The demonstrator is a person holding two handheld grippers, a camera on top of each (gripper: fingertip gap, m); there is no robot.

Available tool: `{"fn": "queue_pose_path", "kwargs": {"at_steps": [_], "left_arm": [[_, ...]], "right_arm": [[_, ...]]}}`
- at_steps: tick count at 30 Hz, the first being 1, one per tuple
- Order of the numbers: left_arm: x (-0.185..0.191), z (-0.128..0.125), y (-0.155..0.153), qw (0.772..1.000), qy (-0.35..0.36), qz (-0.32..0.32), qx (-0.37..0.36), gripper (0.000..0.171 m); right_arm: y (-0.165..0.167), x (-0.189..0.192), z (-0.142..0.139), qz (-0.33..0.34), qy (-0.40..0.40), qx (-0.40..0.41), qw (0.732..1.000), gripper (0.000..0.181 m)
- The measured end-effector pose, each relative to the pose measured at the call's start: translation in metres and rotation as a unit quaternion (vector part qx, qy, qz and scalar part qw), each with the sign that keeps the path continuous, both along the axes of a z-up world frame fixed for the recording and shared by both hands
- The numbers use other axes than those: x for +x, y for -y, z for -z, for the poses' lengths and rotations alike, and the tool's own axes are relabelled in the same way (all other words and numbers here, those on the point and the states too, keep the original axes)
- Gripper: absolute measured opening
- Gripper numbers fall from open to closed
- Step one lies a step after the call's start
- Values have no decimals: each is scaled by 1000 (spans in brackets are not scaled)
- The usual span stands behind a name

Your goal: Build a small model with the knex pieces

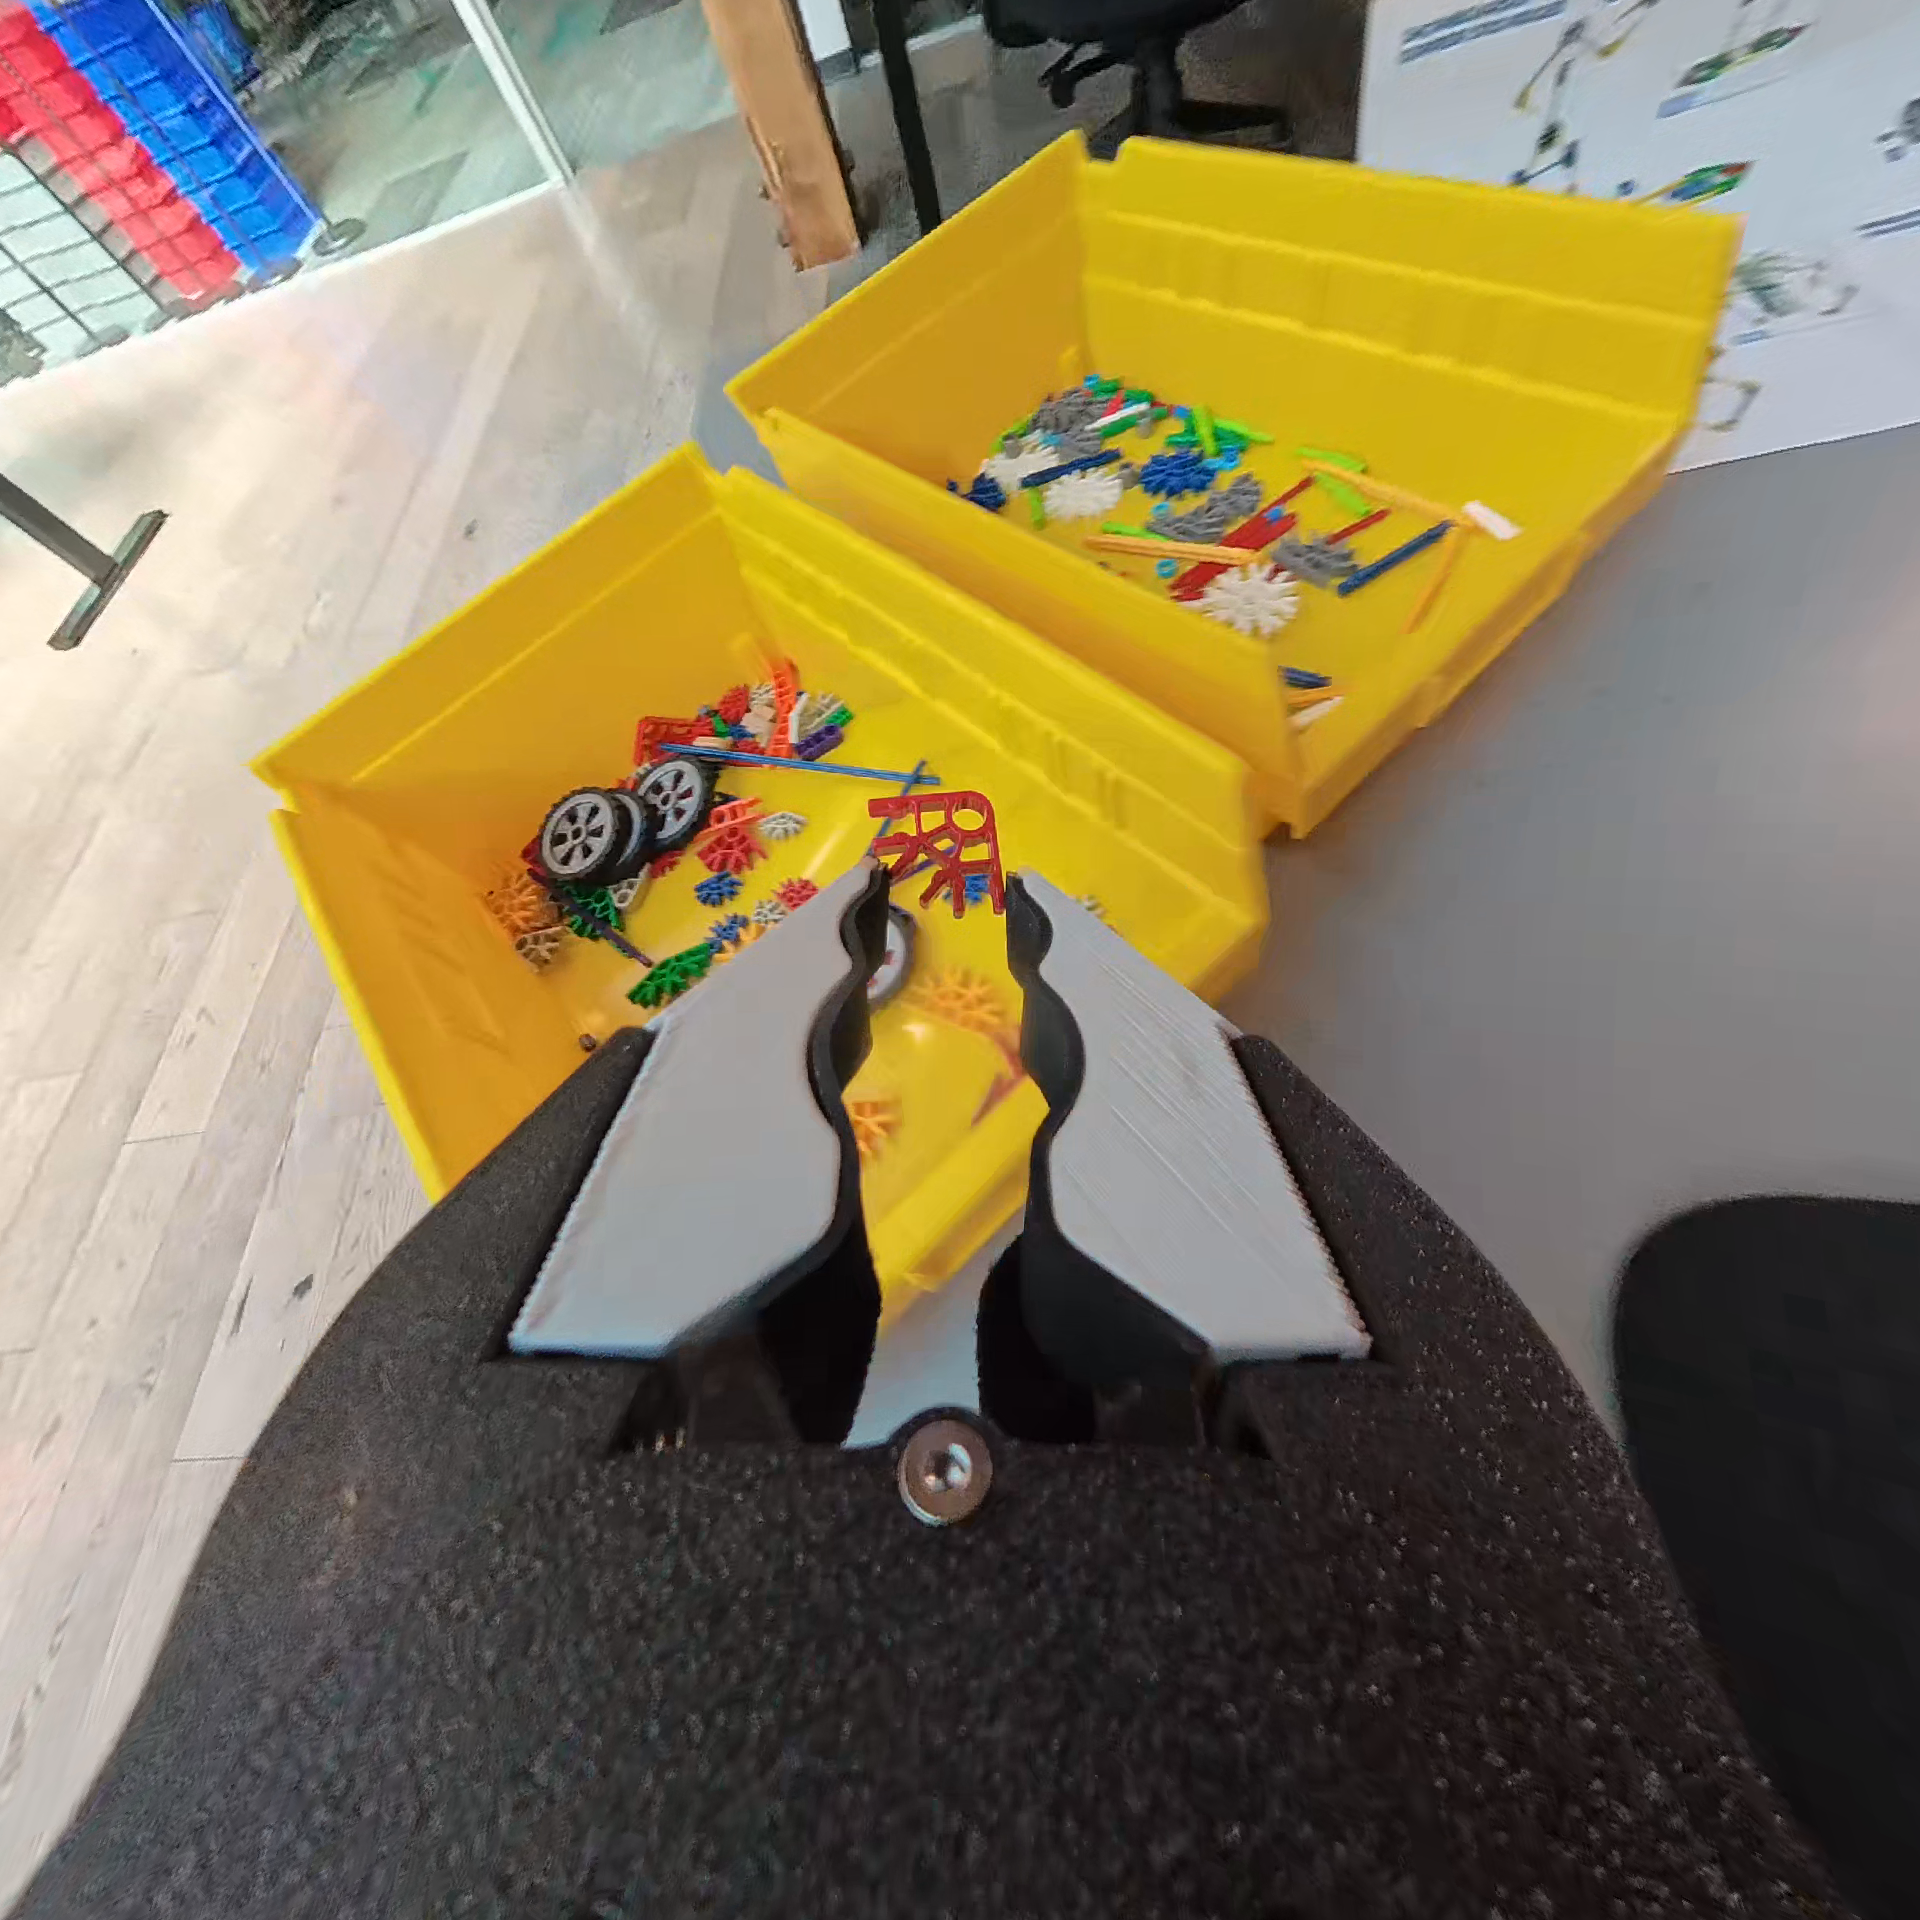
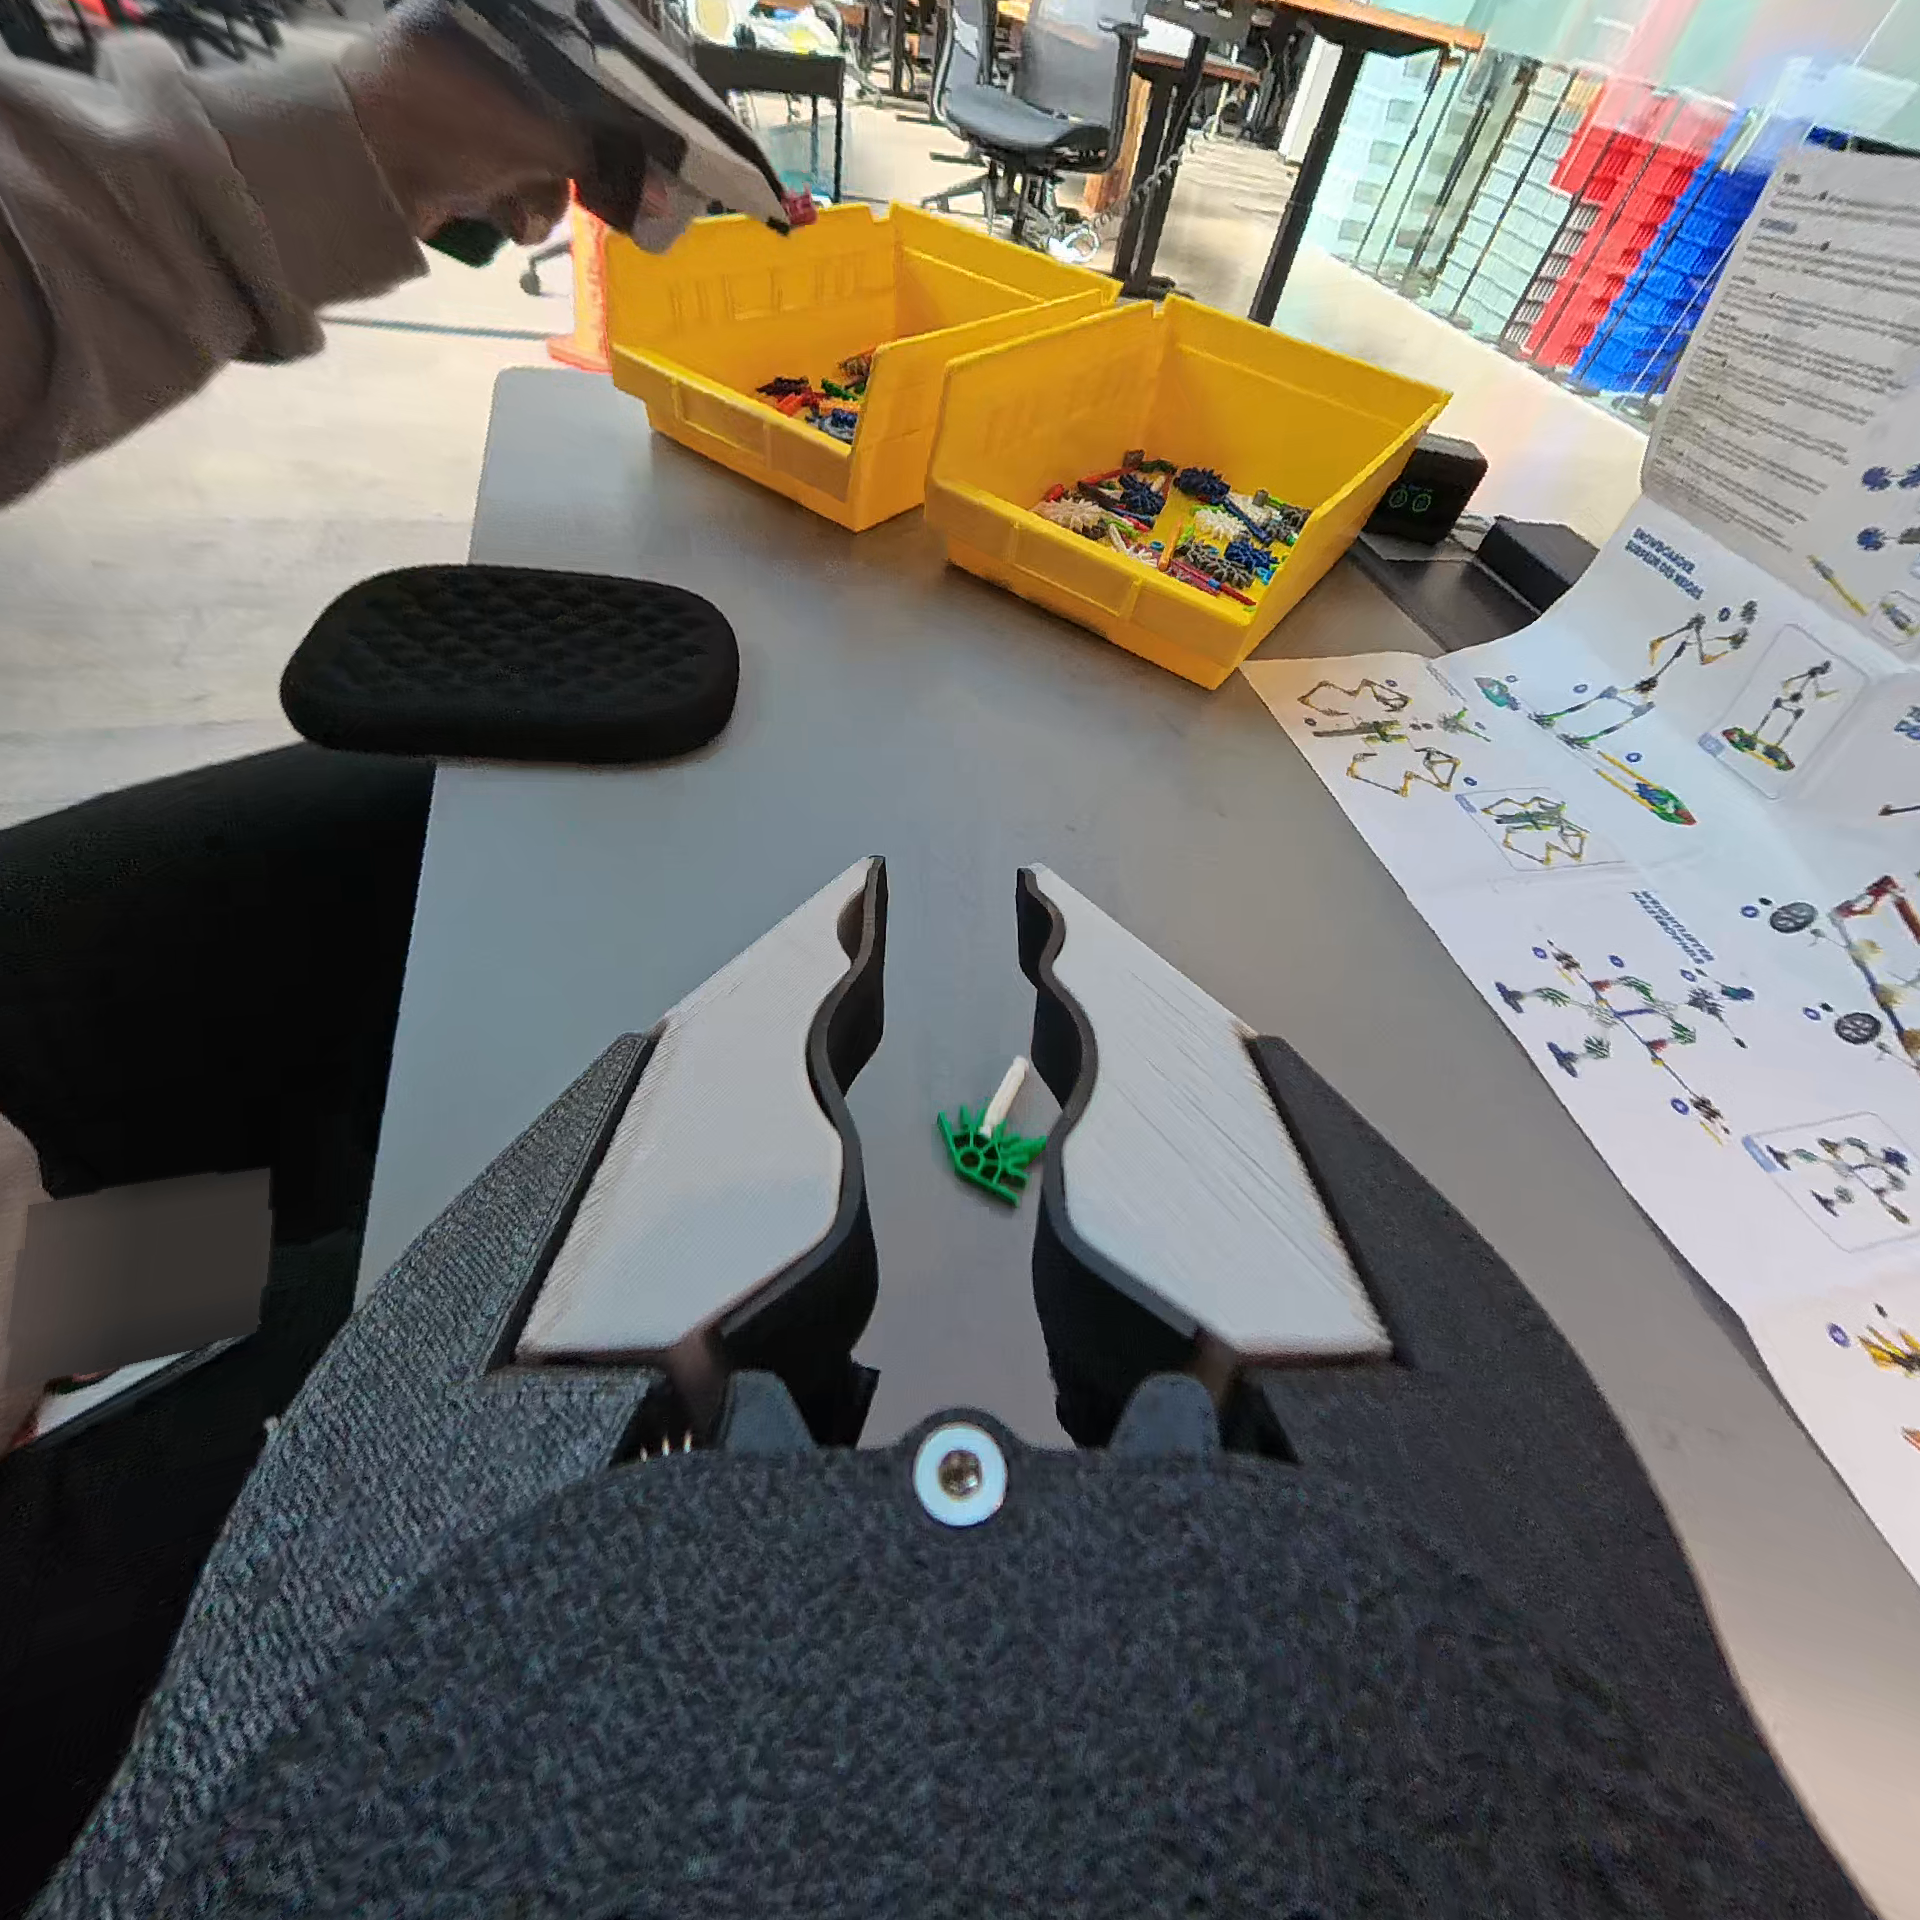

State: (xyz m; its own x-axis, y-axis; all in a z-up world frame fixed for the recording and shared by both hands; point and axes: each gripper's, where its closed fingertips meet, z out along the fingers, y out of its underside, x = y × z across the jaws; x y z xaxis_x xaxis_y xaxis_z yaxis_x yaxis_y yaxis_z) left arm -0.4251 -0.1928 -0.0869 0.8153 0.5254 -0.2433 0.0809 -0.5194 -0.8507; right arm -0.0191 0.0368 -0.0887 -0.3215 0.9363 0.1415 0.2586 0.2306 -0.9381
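Note:
My left gripper (image 1: 945, 875) is shut on a red lattice connector (image 1: 940, 842), pinched at the fingertips and held above the near yellow bin (image 1: 468, 665). That bin holds black wheels (image 1: 623, 821) and several coloured connectors and rods. In the right wrist view the left gripper (image 2: 784, 213) hovers over the left bin's (image 2: 748, 301) back rim with the red piece (image 2: 800, 208) at its tip. My right gripper (image 2: 951, 873) is open and empty, low over the grey table (image 2: 935, 727). A green connector with a short white rod (image 2: 987, 1143) lies on the table between its fingers.
A second yellow bin (image 1: 1351, 239) (image 2: 1174, 353) of rods and connectors stands beside the first. A printed instruction sheet (image 2: 1558, 883) covers the table's right side. A black padded armrest (image 2: 509, 665) overhangs the left edge. A small black device (image 2: 1439, 488) sits behind the bins. About 45 cm separates my left fingertips from my right.

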Motion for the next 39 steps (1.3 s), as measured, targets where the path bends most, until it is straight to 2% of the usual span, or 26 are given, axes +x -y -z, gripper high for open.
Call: {"fn": "queue_pose_path", "kwargs": {"at_steps": [1,3,6,10,14,18,23,26,29,33,36,39], "left_arm": [[-18,6,-3,1000,-4,-5,6,21],[-37,9,-13,999,8,9,49,33],[-50,-12,-15,992,-5,34,121,39],[-58,-43,16,982,-5,39,184,39],[-52,-50,64,977,59,20,203,39],[-37,-50,118,980,120,0,160,40],[-38,-88,203,976,143,-7,167,40],[-40,-107,252,966,178,-13,185,40],[-45,-125,298,962,196,-21,190,40],[-55,-150,351,954,220,-40,200,40],[-69,-168,391,952,218,-71,202,42],[-89,-178,433,956,203,-113,180,46]], "right_arm": [[2,-16,-1,-1,2,-18,1000,23],[11,-51,-4,-9,4,-52,999,24],[27,-104,-14,-18,9,-84,996,24],[65,-165,-37,-48,23,-127,990,24],[97,-204,-59,-59,58,-153,985,23],[104,-229,-85,11,92,-160,983,23],[129,-255,-157,86,94,-114,985,23],[163,-277,-197,98,90,-93,987,22],[203,-307,-221,87,96,-73,989,22],[261,-365,-235,53,91,-87,991,23],[302,-422,-229,32,76,-101,991,24],[327,-480,-217,44,43,-106,992,30]]}}
